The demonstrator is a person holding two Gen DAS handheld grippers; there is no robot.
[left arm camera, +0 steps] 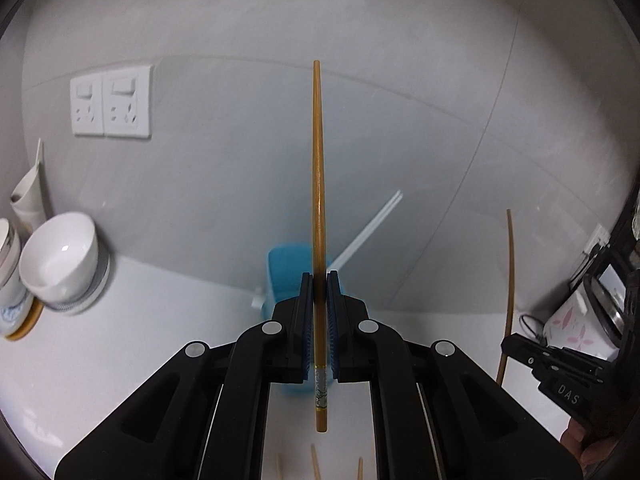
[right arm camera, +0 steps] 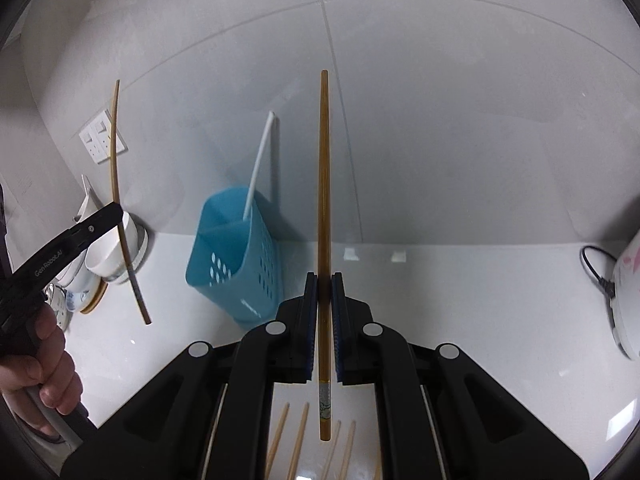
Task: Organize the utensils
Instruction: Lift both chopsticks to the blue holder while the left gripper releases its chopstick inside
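Note:
My left gripper (left arm camera: 319,280) is shut on a brown wooden chopstick (left arm camera: 318,200) that stands upright, tip up. My right gripper (right arm camera: 325,280) is shut on another brown chopstick (right arm camera: 324,200), also upright. A blue perforated utensil holder (right arm camera: 232,256) stands by the wall with a white straw-like stick (right arm camera: 260,160) in it; in the left wrist view the holder (left arm camera: 286,268) sits just behind my fingers. The right gripper with its chopstick shows at the right of the left wrist view (left arm camera: 510,346). The left gripper shows at the left of the right wrist view (right arm camera: 116,212).
Several loose chopsticks (right arm camera: 300,440) lie on the white counter (right arm camera: 460,300) below the grippers. Stacked white bowls (left arm camera: 60,260) stand at the left by a wall socket (left arm camera: 112,102). A white appliance with a cable (right arm camera: 624,280) stands at the right.

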